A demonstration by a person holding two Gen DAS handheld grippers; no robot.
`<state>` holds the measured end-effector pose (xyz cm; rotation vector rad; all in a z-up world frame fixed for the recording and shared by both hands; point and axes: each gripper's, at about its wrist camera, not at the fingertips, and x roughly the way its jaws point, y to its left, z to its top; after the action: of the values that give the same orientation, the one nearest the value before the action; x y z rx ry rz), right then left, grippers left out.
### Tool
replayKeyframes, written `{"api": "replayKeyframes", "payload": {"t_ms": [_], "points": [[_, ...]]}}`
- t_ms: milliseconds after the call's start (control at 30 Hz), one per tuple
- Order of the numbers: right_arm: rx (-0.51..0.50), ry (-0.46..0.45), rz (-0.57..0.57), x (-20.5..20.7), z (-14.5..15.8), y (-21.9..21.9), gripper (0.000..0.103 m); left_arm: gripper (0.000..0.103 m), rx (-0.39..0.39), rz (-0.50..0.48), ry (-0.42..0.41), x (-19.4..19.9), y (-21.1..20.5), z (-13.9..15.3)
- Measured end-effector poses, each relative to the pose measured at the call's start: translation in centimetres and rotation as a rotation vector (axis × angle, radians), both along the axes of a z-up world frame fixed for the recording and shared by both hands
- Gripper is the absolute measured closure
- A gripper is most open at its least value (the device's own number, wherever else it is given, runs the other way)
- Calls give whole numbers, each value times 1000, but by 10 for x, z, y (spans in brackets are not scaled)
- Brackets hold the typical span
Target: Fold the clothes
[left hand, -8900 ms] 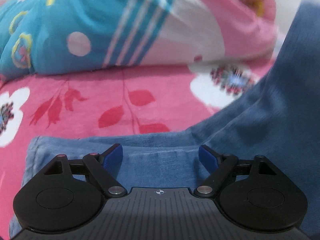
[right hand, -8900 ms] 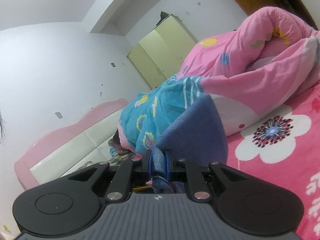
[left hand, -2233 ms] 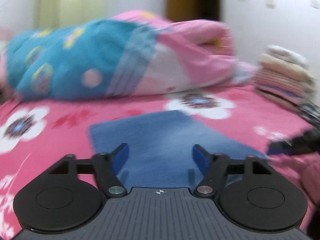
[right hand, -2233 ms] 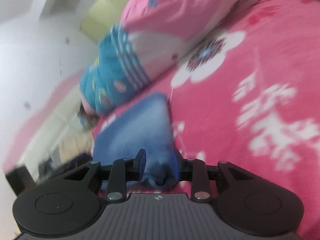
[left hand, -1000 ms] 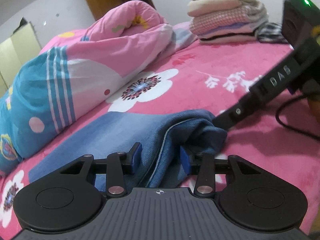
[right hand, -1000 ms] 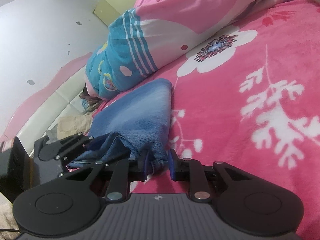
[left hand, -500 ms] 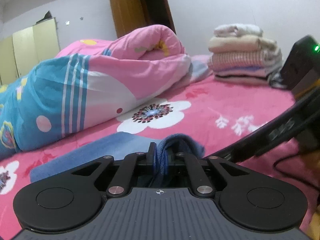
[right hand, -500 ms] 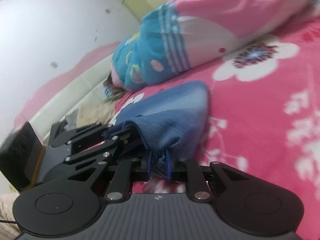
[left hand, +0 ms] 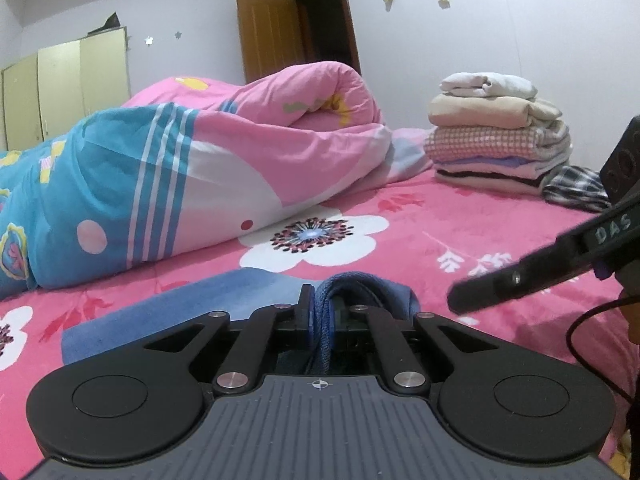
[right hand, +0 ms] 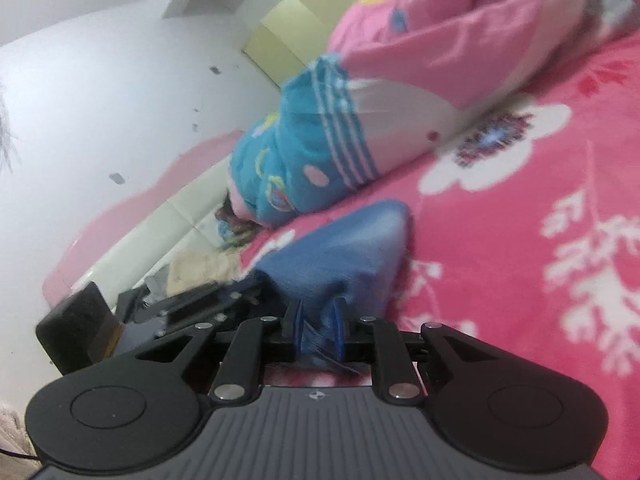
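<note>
- On the bed (left hand: 500, 240), the jeans (left hand: 224, 292) lie partly flat on the pink sheet, their near end raised and bunched where I hold it.
- Left hand-held gripper (left hand: 322, 320): clamped on a doubled edge of denim. A second ago its jaws stood apart around the bunched cloth; half a second ago they had shut, and they stay shut.
- Right hand-held gripper (right hand: 316, 330): also closed on the jeans (right hand: 340, 256), pinching a fold at the other near corner. It has held denim through the last second, with the cloth now pulled a little higher off the sheet.
- Both near corners are pinched now, so I judge the near end is ready to be carried over the flat part; that is a guess from the grips.
- Beyond the jeans sits the rolled quilt (left hand: 192, 176); well off to the right a stack of folded clothes (left hand: 496, 140) rests on the bed.
- Seen from the right wrist, the view is blurred.
</note>
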<state>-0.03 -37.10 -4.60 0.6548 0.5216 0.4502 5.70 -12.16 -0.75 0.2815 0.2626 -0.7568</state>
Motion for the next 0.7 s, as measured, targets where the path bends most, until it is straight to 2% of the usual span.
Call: {"api": "replayKeyframes", "payload": {"t_ms": [100,167,300,467,533,567,633,700], "points": [[28,53,11,5,-8,-4,87,98,-3,-3,-5,-2,1,0],[59,81,57,20,-15,9,87,98,-7,-8,-6,-3,2,1],[108,102,75,49,-19,22,87,98,-6,-20,-17,-7,5,-1],[412,216,39,66,-51,3,89,98,53,-53,-72,-17,7,-15],[525,246,26,63,-64,-5,89,98,150,-87,-163,-29,1,-28],[549,260,17,61,-66,-8,89,98,195,-102,-207,-34,-2,-34],[528,284,-8,55,-61,-13,89,98,262,-124,-270,-40,-5,-44],[500,297,-36,48,-55,-20,86,98,274,-133,-273,-39,-5,-45]]}}
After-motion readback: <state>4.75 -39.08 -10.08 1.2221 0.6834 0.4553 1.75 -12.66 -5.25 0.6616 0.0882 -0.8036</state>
